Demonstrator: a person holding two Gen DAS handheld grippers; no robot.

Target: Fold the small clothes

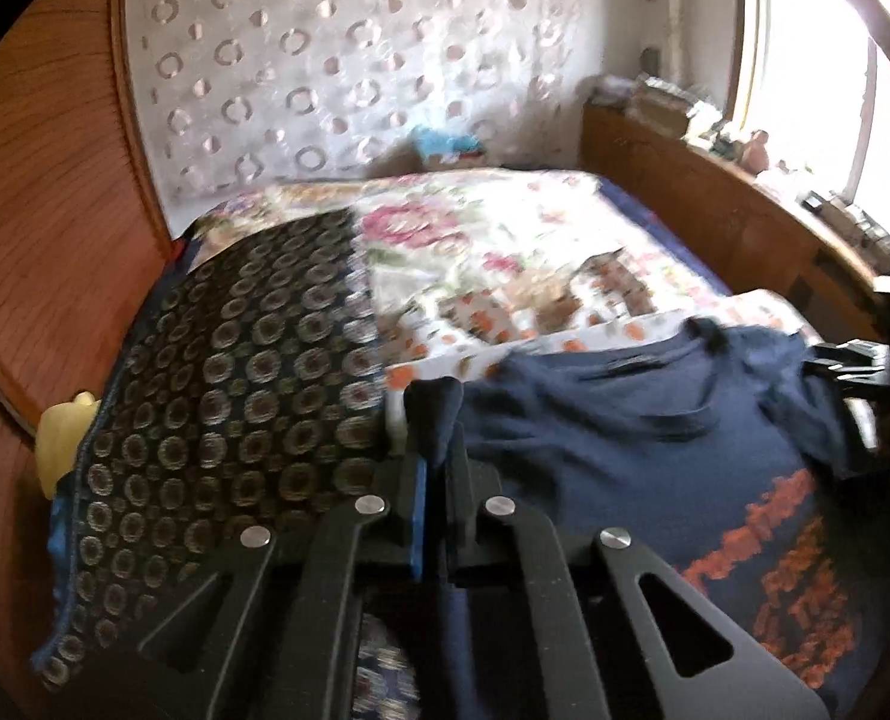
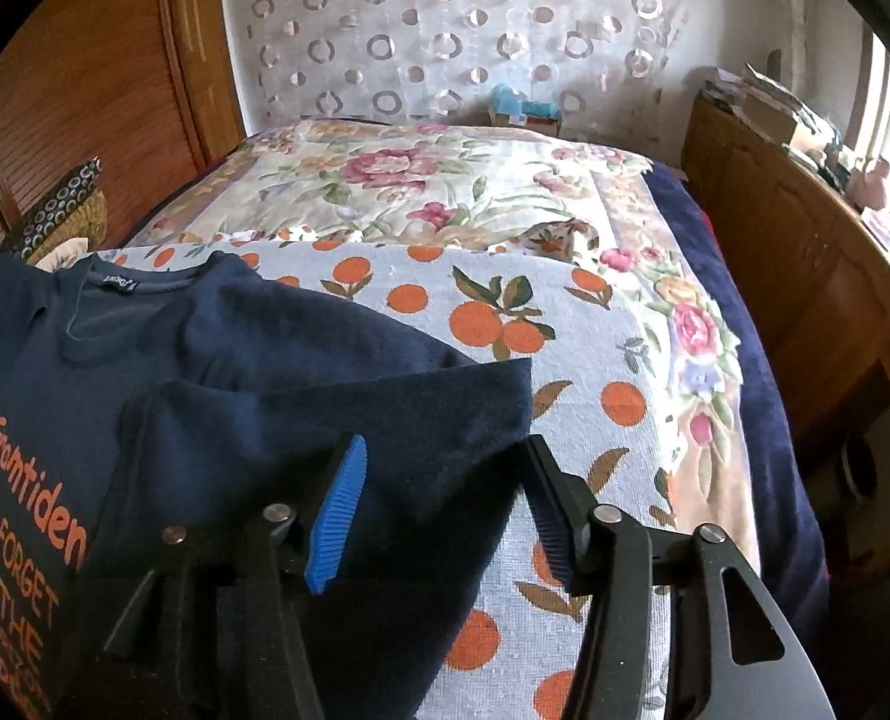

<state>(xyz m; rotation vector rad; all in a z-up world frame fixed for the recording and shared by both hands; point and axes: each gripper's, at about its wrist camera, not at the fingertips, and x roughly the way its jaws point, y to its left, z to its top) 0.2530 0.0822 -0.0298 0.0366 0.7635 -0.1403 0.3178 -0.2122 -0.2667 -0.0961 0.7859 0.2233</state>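
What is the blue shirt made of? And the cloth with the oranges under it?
The navy T-shirt looks like soft cotton knit: matte, slightly fuzzy, creasing loosely, with orange lettering that seems printed on. The orange-print cloth looks like a fine woven or knit cotton, showing a small regular texture, though its exact fibre cannot be told.

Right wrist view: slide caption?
Open right tongs over a folded navy T-shirt sleeve on an orange-print cloth.
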